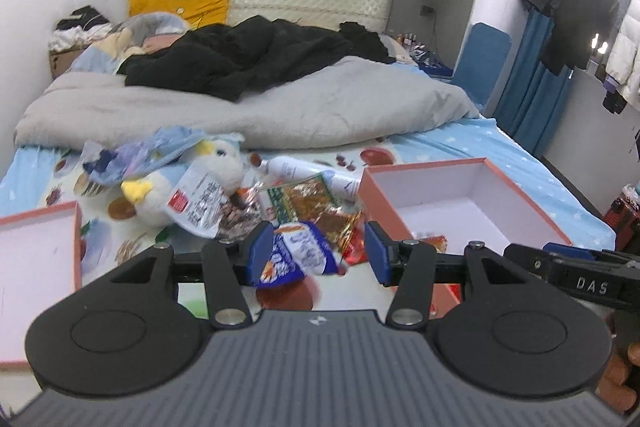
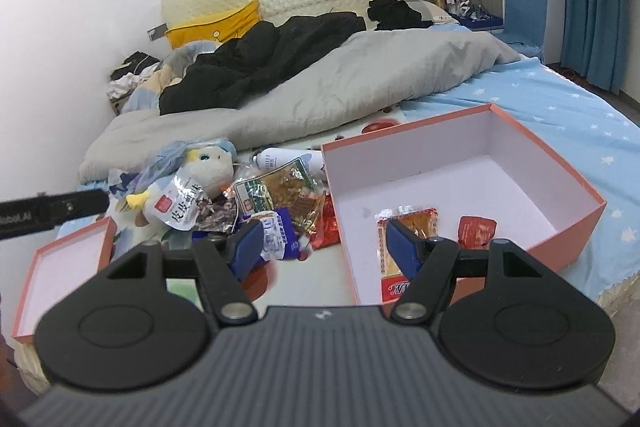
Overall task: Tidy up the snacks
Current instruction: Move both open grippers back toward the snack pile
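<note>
A pile of snack packets lies on the bed: a blue-and-white packet [image 1: 298, 257] [image 2: 278, 233], a white pouch with a red label [image 1: 200, 205] [image 2: 182, 205], a green-and-orange packet [image 1: 304, 199] [image 2: 276, 189] and red packets [image 2: 326, 221]. My left gripper [image 1: 316, 253] is open, its pads either side of the blue-and-white packet. An open pink box [image 1: 380, 203] [image 2: 560, 163] stands to the right; it holds an orange packet [image 2: 408, 223] and a small red packet [image 2: 476, 229]. My right gripper [image 2: 324, 245] is open and empty over the box's left wall.
The box lid [image 1: 40, 243] [image 2: 68, 263] lies at the left. A plush duck [image 1: 224, 163] [image 2: 210, 163], a white spray bottle [image 1: 296, 169] [image 2: 280, 157] and a crumpled blue bag [image 1: 152, 155] sit behind the pile. A grey duvet [image 1: 240, 107] covers the far bed.
</note>
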The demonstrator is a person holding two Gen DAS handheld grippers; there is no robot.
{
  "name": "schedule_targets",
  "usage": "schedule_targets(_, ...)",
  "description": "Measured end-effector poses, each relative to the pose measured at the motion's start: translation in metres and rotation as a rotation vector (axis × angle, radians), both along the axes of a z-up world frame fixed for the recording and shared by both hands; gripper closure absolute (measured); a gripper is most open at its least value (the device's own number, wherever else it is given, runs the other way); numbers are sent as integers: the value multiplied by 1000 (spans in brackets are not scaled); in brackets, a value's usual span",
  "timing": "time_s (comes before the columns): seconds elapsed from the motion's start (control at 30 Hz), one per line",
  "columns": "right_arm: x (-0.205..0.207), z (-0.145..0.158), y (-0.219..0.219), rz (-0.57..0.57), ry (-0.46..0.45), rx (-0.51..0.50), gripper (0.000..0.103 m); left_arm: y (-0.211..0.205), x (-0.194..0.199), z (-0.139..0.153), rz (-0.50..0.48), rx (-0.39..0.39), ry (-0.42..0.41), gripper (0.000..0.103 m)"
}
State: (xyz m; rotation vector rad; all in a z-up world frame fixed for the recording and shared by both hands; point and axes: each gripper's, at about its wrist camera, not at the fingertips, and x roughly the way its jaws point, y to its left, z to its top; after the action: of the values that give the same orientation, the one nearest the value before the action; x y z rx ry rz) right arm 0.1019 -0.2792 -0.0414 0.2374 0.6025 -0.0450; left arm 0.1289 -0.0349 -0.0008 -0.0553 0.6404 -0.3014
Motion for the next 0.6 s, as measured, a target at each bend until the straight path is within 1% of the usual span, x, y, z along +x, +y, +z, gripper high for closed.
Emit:
schedule_targets(0.2, -6, -2, 10, 29, -11, -8, 33, 8, -12, -10, 18, -2, 17, 47)
schedule_targets(0.4, -7, -11, 26, 64, 7, -11, 33, 13, -20, -21, 18, 6, 37, 47)
schedule_targets(0.6, -5, -15, 40, 105, 13, -18, 33, 25, -22, -28, 55, -7, 57, 47)
